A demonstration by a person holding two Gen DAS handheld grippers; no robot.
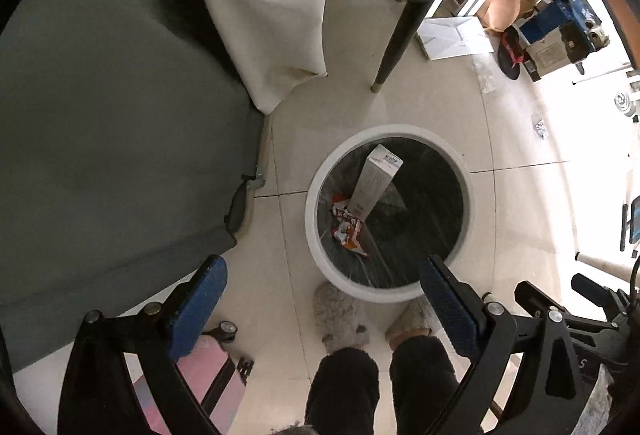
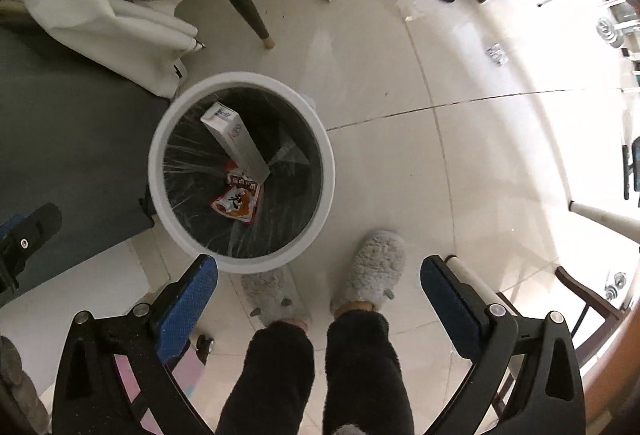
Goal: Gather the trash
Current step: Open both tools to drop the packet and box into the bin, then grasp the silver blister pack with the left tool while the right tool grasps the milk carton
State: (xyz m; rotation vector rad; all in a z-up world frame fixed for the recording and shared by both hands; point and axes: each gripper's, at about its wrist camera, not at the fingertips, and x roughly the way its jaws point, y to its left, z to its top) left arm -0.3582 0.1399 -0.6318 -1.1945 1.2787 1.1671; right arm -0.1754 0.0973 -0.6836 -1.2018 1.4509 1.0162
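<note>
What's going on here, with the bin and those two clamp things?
A person in grey slippers stands over a white trash bin, holding a two-finger gripper in each hand. Both the left gripper and the right gripper are open and empty. Inside the bin lie a long white carton, leaning against the side, and red snack wrappers. A small crumpled scrap lies on the tiled floor further off.

Both wrist views look straight down, sharing the bin (image 1: 390, 213) (image 2: 241, 171).
</note>
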